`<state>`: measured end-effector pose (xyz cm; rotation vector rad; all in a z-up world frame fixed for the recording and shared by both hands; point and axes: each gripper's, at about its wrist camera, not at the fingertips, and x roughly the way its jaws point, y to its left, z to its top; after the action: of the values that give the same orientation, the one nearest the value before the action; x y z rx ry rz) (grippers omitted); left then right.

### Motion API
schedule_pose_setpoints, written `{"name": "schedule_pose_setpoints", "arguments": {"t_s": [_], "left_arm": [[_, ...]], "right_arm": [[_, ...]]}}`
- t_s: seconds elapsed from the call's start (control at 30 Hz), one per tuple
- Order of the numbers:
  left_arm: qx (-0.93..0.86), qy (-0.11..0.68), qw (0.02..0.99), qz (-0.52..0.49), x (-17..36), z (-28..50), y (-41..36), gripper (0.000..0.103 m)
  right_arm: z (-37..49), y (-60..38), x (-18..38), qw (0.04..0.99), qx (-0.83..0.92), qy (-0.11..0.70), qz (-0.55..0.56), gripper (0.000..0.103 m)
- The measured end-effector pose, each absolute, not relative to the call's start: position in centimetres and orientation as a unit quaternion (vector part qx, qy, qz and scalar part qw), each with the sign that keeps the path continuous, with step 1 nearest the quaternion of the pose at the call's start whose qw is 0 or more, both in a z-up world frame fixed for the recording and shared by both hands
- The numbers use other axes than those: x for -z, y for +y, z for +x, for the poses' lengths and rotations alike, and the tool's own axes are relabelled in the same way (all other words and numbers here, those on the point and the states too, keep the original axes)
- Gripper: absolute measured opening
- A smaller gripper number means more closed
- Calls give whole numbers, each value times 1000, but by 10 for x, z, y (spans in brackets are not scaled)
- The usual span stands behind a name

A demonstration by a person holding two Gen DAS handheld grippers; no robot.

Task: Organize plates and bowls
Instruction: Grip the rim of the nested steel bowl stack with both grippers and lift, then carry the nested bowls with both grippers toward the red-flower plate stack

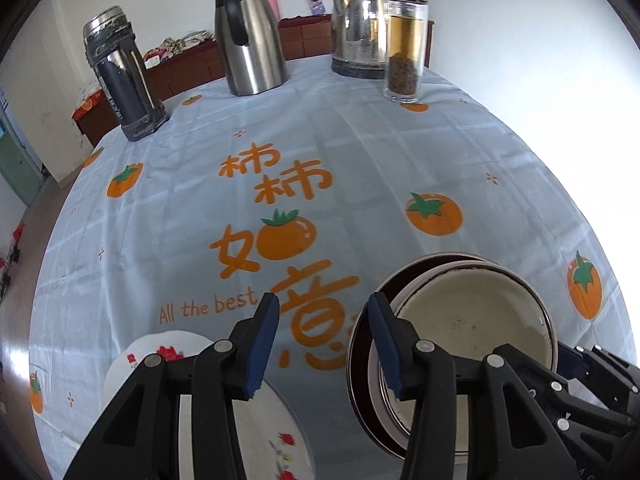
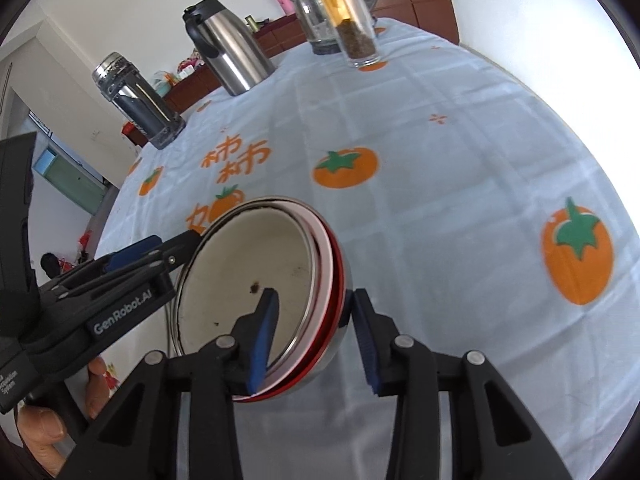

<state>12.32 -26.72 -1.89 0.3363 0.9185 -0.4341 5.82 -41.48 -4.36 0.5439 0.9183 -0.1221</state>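
Sitting on the tablecloth (image 1: 360,152) is a stack of bowls (image 2: 256,296): a cream bowl with a few dark specks inside, nested in a white and red one, with a shiny metal outside. It is round, so it has no long side, and its open mouth faces up. It lies right at the tips of both grippers.

A white plate with red flowers (image 1: 168,350) lies flat under the left gripper's near finger.

The right gripper (image 2: 314,320) points down at a slant. One finger is inside the bowls and the other is outside the wall. Its jaws are part open, and whether the pads press the rim cannot be told.

The left gripper (image 1: 324,320) also slants down, jaws part open with only cloth between them. Its right finger is at the bowls' rim.

A hand (image 2: 40,428) holds the left gripper's handle.
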Motion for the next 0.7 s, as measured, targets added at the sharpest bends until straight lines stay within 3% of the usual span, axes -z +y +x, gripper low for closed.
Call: {"name": "schedule_pose_setpoints", "arguments": {"t_s": [0.33,0.63,0.7], "left_arm": [[219,419,866,164,20,85,-281,49],[207,395,878,172,23,75,-284,50],[204,395,880,169,23,74,-282,51]], "right_arm": [[24,-432,43,866,78,427,250,36],[1,-427,37,886,87,375,259,46],[-10,-426,28,898,89,345,257,55]]}}
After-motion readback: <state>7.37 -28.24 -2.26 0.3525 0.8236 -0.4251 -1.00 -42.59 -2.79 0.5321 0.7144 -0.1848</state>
